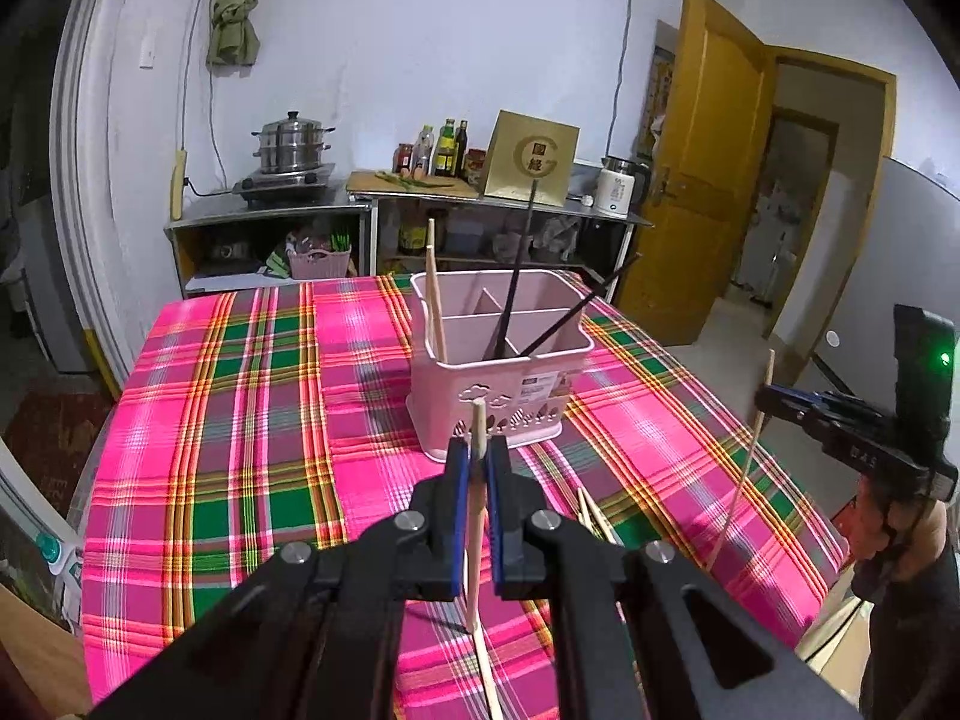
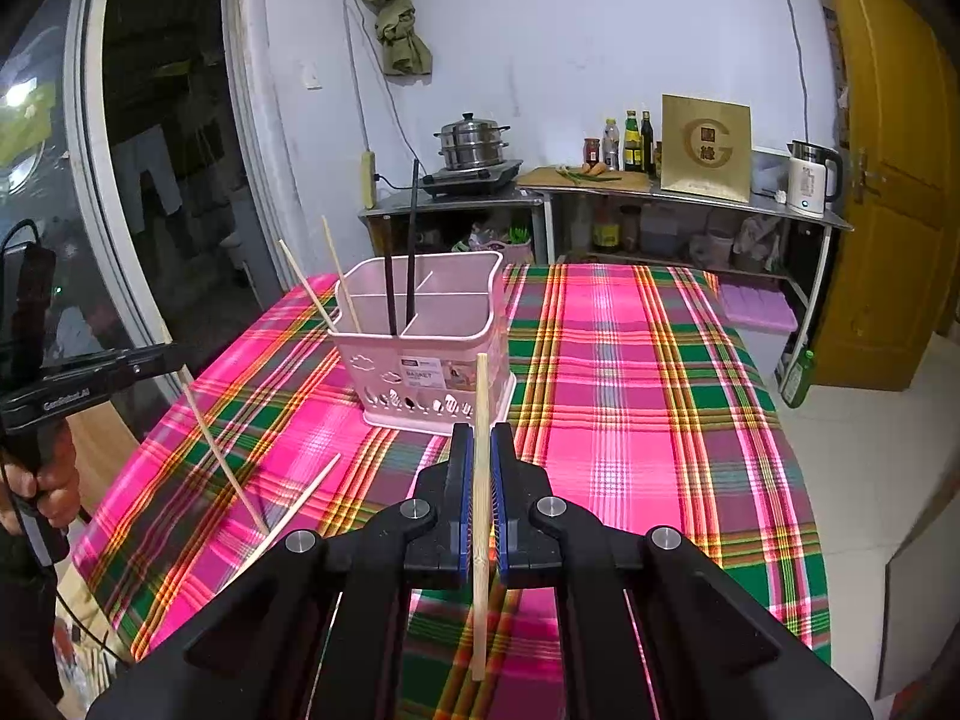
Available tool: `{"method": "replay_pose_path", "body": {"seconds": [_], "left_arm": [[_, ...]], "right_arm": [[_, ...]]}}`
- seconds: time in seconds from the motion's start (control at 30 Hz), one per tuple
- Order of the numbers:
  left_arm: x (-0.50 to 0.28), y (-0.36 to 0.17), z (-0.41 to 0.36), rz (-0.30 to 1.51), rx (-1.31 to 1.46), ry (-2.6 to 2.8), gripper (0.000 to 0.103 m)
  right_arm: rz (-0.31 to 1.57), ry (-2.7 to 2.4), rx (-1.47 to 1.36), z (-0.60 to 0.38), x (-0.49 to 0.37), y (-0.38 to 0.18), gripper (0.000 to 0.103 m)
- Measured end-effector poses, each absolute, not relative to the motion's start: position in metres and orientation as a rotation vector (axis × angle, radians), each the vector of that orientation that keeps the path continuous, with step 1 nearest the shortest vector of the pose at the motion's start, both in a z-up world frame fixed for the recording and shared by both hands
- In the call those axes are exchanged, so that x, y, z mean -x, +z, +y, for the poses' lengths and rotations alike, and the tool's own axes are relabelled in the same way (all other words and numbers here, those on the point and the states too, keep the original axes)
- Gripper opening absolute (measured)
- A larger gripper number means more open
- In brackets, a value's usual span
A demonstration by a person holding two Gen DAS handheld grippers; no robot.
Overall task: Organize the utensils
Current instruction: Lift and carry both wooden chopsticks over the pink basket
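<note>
Tools occupy the nearest part of each wrist view, both clamped almost fully shut on one pale wooden chopstick apiece. The left tool grips its chopstick between the blue pads, with the stick near upright; a short tip shows above the pads and a longer length hangs below them, over the plaid cloth. In the right wrist view this same tool appears at the left edge, held by a hand, with its stick slanting down to the tabletop. The right tool holds a second chopstick in the same manner, near upright, with the stick reaching above and below the pads.

Loose pale chopsticks lie flat on the tabletop just beside the left tool, on its right. One of them shows in the right wrist view as a diagonal stick on the cloth.

Farther along, a pink divided basket stands upright on the plaid tabletop, centred beyond both tools and apart from them. Its compartments carry two dark chopsticks, which lean outward, and a pale chopstick at the left wall. The right wrist view shows two pale sticks on that side.

Beyond the tabletop, a metal counter against the wall carries a steamer pot, bottles, a gold box and a white kettle. A yellow door stands open at the right.
</note>
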State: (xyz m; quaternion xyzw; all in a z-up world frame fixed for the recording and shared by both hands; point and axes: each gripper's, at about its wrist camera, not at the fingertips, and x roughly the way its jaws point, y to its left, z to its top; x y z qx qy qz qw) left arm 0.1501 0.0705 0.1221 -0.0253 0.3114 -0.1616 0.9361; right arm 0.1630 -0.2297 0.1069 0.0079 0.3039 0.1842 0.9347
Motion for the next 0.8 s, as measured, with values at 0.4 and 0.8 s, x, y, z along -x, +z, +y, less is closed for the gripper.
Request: {"method": "replay_pose_path", "body": {"seconds": [0.4,0.8], "left_arm": [[-0.137,0.131,0.068,0.614,0.031,-0.330,0.006],[-0.147,0.150,0.052,0.606,-0.001,-0.353,0.006]], "right_arm": [[0.580,0.389,-0.002,-0.223,-0.153,0.120,0.005],[0.539,0.416,0.022,-0.210,-0.149,0.136,0.005]]}}
